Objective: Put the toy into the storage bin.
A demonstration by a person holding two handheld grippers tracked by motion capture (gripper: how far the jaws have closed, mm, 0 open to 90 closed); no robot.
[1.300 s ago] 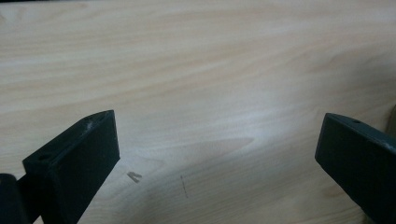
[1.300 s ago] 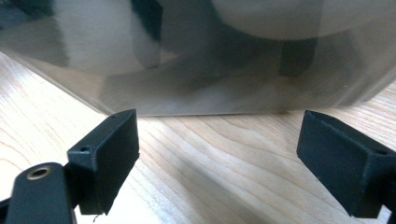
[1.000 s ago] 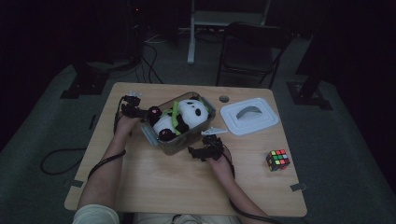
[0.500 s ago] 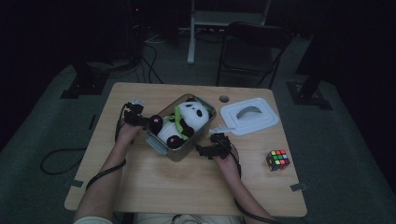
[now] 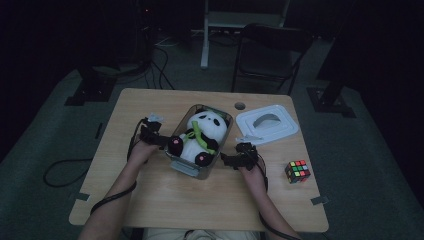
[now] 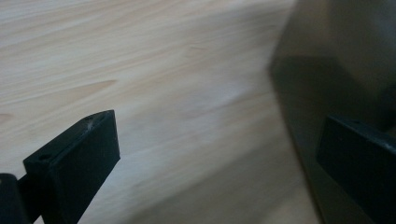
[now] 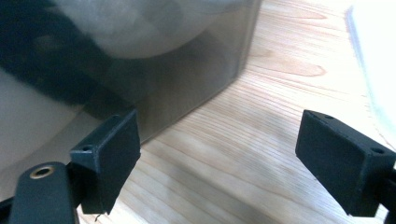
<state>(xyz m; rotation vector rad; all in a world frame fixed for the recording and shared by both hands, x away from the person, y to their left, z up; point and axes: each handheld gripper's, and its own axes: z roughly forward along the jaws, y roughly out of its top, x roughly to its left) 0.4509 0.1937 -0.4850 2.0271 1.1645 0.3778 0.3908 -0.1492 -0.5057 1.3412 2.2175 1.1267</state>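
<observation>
A plush panda [image 5: 199,136] lies in a clear plastic box [image 5: 194,169] at the middle of the wooden table [image 5: 165,200]. My left gripper [image 5: 161,140] rests against the box's left side with its jaws wide apart; in the left gripper view the box wall [image 6: 345,70] fills the right, and my left gripper [image 6: 219,154] has only tabletop between its jaws. My right gripper [image 5: 227,160] sits at the box's right side. In the right gripper view my right gripper [image 7: 224,154] is open over bare wood, the box wall [image 7: 154,84] just left of it.
The white box lid [image 5: 266,123] lies on the table right of the box, its edge [image 7: 373,60] bright at the right of the right gripper view. A colour cube [image 5: 297,171] stands near the table's right edge. A chair [image 5: 270,55] and stands lie beyond the table's far edge.
The box with the panda has turned and slid toward the near side. Both grippers moved with it, staying at its left and right sides.
</observation>
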